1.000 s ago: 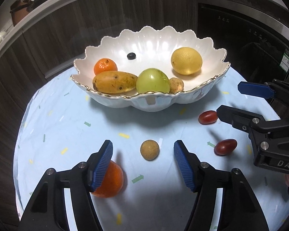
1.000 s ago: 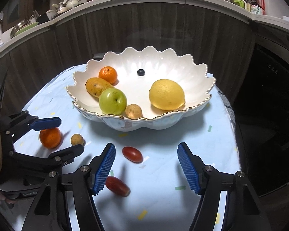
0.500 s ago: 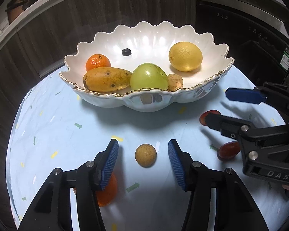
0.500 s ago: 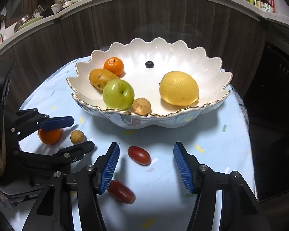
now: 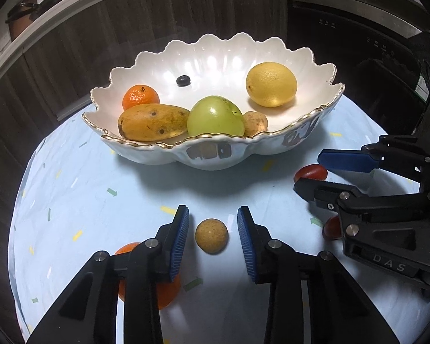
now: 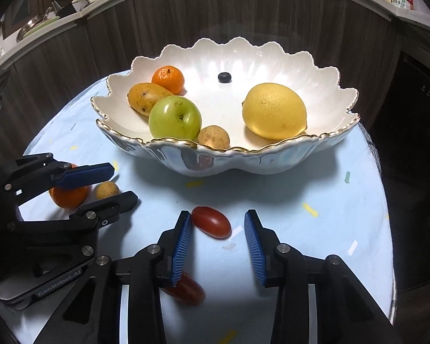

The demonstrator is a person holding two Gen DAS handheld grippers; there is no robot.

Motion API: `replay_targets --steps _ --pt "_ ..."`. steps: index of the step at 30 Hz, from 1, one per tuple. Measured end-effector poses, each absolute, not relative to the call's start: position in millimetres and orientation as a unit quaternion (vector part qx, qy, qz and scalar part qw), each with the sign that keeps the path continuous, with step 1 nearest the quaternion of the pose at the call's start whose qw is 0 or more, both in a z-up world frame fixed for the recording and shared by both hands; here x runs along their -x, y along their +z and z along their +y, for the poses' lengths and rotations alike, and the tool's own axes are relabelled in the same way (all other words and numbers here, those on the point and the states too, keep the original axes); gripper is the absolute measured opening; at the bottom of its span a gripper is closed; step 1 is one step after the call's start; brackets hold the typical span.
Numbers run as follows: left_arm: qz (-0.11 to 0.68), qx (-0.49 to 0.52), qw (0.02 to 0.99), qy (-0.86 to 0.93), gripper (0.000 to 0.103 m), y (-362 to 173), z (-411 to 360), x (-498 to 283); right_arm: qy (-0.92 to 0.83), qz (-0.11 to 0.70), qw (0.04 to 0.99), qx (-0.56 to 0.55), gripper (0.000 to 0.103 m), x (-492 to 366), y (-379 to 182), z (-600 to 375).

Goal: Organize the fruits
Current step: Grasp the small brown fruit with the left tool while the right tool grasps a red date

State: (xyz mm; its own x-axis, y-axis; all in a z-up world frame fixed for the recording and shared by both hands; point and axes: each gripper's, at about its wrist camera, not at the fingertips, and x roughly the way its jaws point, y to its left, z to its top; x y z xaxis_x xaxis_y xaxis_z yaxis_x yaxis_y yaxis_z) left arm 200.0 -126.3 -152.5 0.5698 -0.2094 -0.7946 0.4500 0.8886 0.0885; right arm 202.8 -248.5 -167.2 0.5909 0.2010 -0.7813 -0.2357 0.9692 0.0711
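Pale blue cloth with small coloured flecks covers the round surface [image 5: 71,189], which carries everything described here. White scalloped ceramic bowl with a gilt rim [image 6: 341,120] stands at the far middle of the surface. Inside it lie a large yellow lemon [image 6: 273,111] at the right, a green apple [image 6: 175,118] at the front left, a speckled yellow mango [image 6: 146,98] behind the apple, a small orange mandarin [image 6: 168,79] behind the mango, a small tan round fruit [image 6: 213,137] just beside the apple at the front rim, and a tiny dark berry [image 6: 224,77] alone near the back.

Left hand-held gripper [image 5: 212,229], black with blue ribbed pads, is spread, its pads on either side of a small tan ball-shaped fruit [image 5: 211,235] on the cloth without touching it. Loose orange [image 5: 149,281] lies partly hidden under its left finger.

Right hand-held gripper [image 6: 218,243] is likewise spread; a red oval tomato [image 6: 211,222] lies on the cloth between its fingertips, nearer the left pad. Whether that pad touches it cannot be told. Second red oval tomato [image 6: 185,289] lies nearer the camera, partly under the left finger.
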Motion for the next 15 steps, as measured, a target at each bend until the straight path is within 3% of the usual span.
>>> replay_targets --steps 2,5,15 --pt "0.422 -0.143 0.875 -0.187 0.030 -152.6 -125.9 -199.6 0.120 0.435 0.892 0.023 0.026 -202.6 -167.0 -248.6" --pt "0.420 -0.151 0.875 -0.185 0.023 -153.1 -126.8 -199.3 0.120 0.433 0.893 0.024 0.025 -202.4 -167.1 -248.9" --pt "0.421 -0.142 0.876 -0.188 0.022 -149.7 -126.1 -198.5 0.112 0.427 0.897 0.013 0.024 -200.1 -161.6 -252.8"
